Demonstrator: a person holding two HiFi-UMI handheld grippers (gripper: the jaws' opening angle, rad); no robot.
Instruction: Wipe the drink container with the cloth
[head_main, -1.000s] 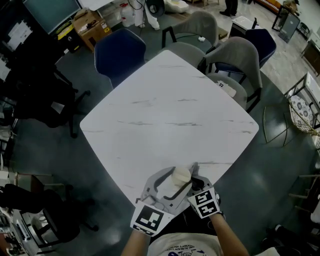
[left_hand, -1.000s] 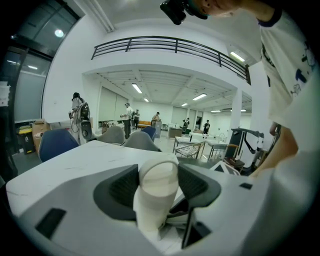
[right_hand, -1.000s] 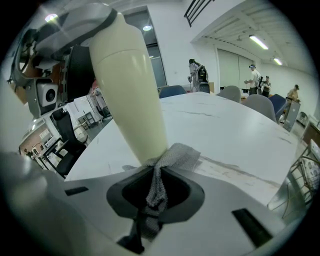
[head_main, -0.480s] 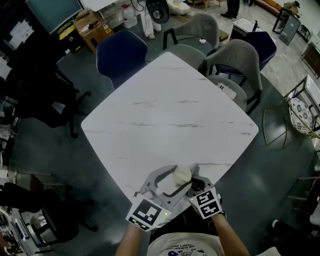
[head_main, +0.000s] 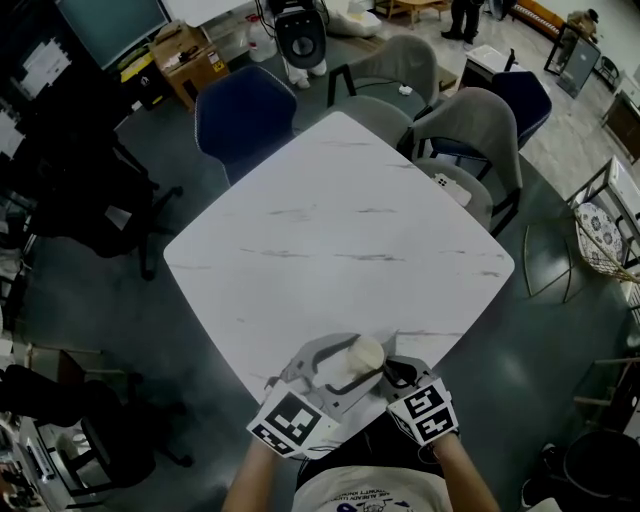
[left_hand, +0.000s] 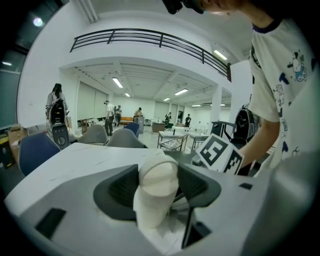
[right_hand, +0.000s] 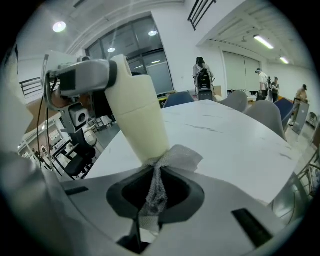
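Drink container (head_main: 363, 352), cream, opaque, contents hidden, held tilted over near corner of table (head_main: 340, 230). Left tongs (head_main: 338, 370) clamped on its upper end. Right tongs (right_hand: 155, 192) closed on mesh cloth (right_hand: 174, 156); cloth touches container's lower end.

- Your left gripper (left_hand: 157, 185) has its jaws pressed on a cream bottle (left_hand: 152, 205), near its rounded end.
- Beyond it lies the white counter (left_hand: 75, 160); a marker cube (left_hand: 220, 154) shows at right.

Open office-lab hall — chairs (head_main: 245, 110) round a white table (head_main: 340, 220), monitor (head_main: 105, 25), cardboard boxes (head_main: 185, 55)
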